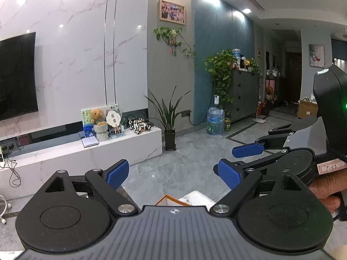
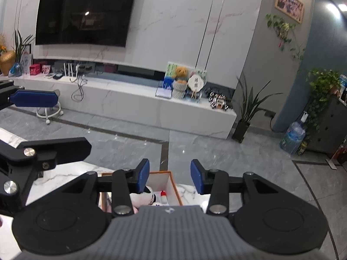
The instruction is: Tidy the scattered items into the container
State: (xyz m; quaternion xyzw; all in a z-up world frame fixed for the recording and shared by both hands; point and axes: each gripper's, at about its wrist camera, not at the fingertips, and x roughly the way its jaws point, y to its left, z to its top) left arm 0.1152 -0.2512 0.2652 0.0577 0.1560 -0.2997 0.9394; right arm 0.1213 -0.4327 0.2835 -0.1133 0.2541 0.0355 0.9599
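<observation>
Right gripper (image 2: 169,176): nearest item in right wrist view, jaws parted, nothing between them, held above a marble table (image 2: 65,178). Container (image 2: 171,183): orange-rimmed white box directly under the jaws at 6 o'clock, holding a white plush toy (image 2: 141,197) and a small red-capped bottle (image 2: 163,196). Left gripper (image 1: 173,174): jaws wide apart, empty; only the box's far corner (image 1: 167,198) shows at its 6 o'clock. Judged: right gripper is nearer the box; no scattered item is visible outside it.

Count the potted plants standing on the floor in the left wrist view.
1: a long-leaved potted plant in a dark pot beside the TV bench's end. Others sit on the cabinet or wall; more may be hidden.
</observation>
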